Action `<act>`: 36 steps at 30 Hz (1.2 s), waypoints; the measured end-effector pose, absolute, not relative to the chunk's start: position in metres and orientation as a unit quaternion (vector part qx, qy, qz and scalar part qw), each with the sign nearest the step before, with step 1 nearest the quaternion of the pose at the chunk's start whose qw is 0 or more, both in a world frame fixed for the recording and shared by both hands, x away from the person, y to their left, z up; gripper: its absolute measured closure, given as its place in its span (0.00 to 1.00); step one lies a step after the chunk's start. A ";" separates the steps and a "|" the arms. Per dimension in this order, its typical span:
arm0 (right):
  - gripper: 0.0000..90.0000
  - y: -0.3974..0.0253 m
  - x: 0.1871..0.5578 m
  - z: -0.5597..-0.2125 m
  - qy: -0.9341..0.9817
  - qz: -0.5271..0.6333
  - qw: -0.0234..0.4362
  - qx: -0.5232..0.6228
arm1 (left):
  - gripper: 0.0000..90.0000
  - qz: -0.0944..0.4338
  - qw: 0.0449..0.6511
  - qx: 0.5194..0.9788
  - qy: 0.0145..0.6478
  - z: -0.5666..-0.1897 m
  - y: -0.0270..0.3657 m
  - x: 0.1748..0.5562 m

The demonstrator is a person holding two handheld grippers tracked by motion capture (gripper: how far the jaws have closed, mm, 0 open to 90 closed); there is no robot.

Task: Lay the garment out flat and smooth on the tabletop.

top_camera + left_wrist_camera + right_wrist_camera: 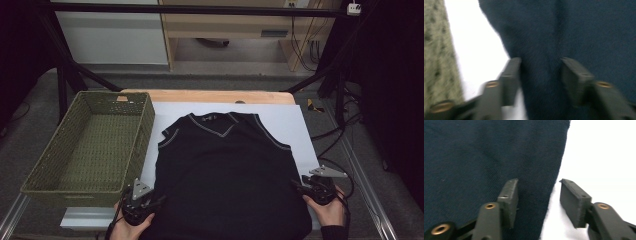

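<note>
We see a dark sleeveless V-neck vest lying flat on the white sheet covering the table, beside a green woven basket. The left gripper sits at the vest's lower left edge, its jaws wide apart with the fabric edge between them, unclamped. The right gripper straddles the lower right edge, equally agape, one jaw over fabric, one over sheet.

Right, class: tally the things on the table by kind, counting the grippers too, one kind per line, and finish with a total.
Vest: 1, dark, lying flat
Basket: 1, green, woven
White sheet: 1, under the vest
Grippers: 2, left gripper and right gripper, both open at the vest's side edges
Total: 5
</note>
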State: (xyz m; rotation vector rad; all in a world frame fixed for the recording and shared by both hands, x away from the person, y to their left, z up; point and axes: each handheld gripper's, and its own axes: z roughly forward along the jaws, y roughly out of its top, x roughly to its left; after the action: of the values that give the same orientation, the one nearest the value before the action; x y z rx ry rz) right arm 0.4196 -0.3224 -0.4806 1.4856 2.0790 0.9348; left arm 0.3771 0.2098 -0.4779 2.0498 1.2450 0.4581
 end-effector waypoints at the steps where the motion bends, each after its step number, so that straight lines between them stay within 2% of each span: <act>1: 0.71 -0.323 0.419 -0.479 0.750 0.335 0.201 0.534 | 0.70 0.171 0.341 0.789 0.481 -0.477 0.211 0.376; 3: 0.89 -0.322 0.419 -0.478 0.748 0.337 0.189 0.540 | 0.85 0.162 0.340 0.794 0.477 -0.476 0.212 0.375; 4: 0.94 -0.321 0.419 -0.478 0.748 0.340 0.181 0.541 | 0.92 0.154 0.339 0.795 0.479 -0.475 0.211 0.375; 5: 0.96 -0.319 0.419 -0.477 0.749 0.338 0.180 0.541 | 0.93 0.158 0.336 0.797 0.476 -0.475 0.211 0.375; 10: 0.98 -0.320 0.411 -0.472 0.753 0.327 0.179 0.541 | 0.95 0.143 0.336 0.800 0.477 -0.470 0.218 0.370; 16: 0.98 -0.328 0.378 -0.466 0.753 0.333 0.174 0.540 | 0.95 0.128 0.329 0.814 0.462 -0.465 0.225 0.348; 20: 0.94 -0.326 0.365 -0.466 0.759 0.332 0.168 0.535 | 0.93 0.132 0.346 0.817 0.441 -0.461 0.222 0.343; 21: 0.89 -0.325 0.365 -0.465 0.760 0.334 0.175 0.529 | 0.87 0.131 0.356 0.814 0.439 -0.458 0.219 0.346; 22: 0.81 -0.324 0.368 -0.462 0.758 0.343 0.186 0.523 | 0.76 0.128 0.365 0.811 0.438 -0.457 0.217 0.349; 24: 0.75 -0.322 0.374 -0.457 0.753 0.360 0.191 0.516 | 0.62 0.128 0.381 0.807 0.433 -0.451 0.209 0.360; 25: 0.69 -0.321 0.379 -0.455 0.750 0.372 0.193 0.512 | 0.55 0.130 0.389 0.806 0.428 -0.447 0.205 0.366; 29: 0.53 -0.313 0.408 -0.447 0.741 0.404 0.210 0.494 | 0.38 0.126 0.413 0.799 0.419 -0.432 0.190 0.399; 33: 0.43 -0.304 0.439 -0.446 0.741 0.415 0.217 0.481 | 0.22 0.106 0.431 0.796 0.412 -0.425 0.180 0.432; 36: 0.38 -0.300 0.458 -0.445 0.743 0.419 0.220 0.473 | 0.15 0.104 0.440 0.786 0.421 -0.424 0.178 0.451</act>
State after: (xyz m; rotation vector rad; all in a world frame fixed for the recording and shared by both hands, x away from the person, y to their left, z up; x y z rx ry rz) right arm 0.4579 -0.2997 -0.4453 1.3078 2.0557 1.1579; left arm 0.4515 0.1779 -0.4236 1.9527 1.0463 0.2589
